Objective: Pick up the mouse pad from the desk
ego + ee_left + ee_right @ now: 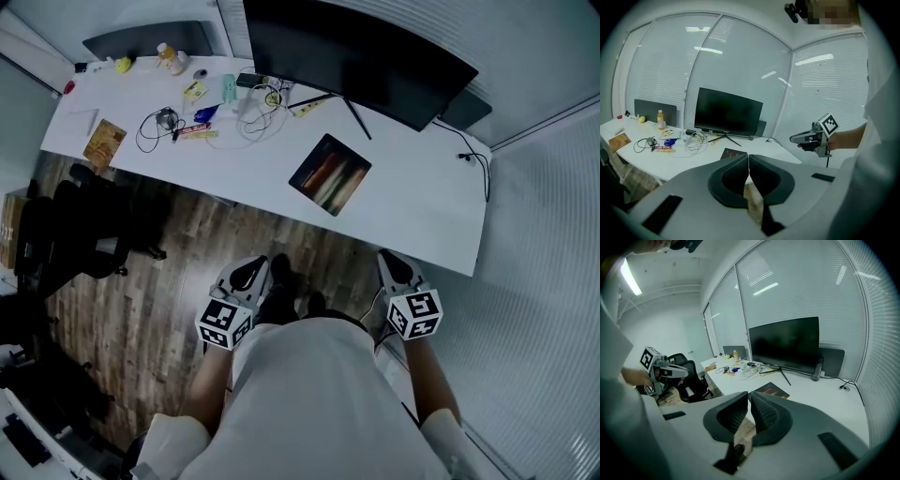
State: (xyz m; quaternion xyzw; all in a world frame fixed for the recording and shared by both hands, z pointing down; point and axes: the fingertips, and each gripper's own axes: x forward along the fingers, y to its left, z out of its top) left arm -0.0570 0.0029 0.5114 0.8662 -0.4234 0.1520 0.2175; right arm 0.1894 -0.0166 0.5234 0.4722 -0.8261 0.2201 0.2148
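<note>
While flat, mouse pad [330, 175] diagonal

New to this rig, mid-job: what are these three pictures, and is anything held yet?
No robot: a person holds a two-jaw gripper in each hand. The downward picture is from a head camera; it shows the left gripper and right gripper over the floor, short of the desk. The other two look along each gripper's own jaws. On the desk lie the mouse pad, a monitor, cables and a bottle. Both grippers are shut and empty.
</note>
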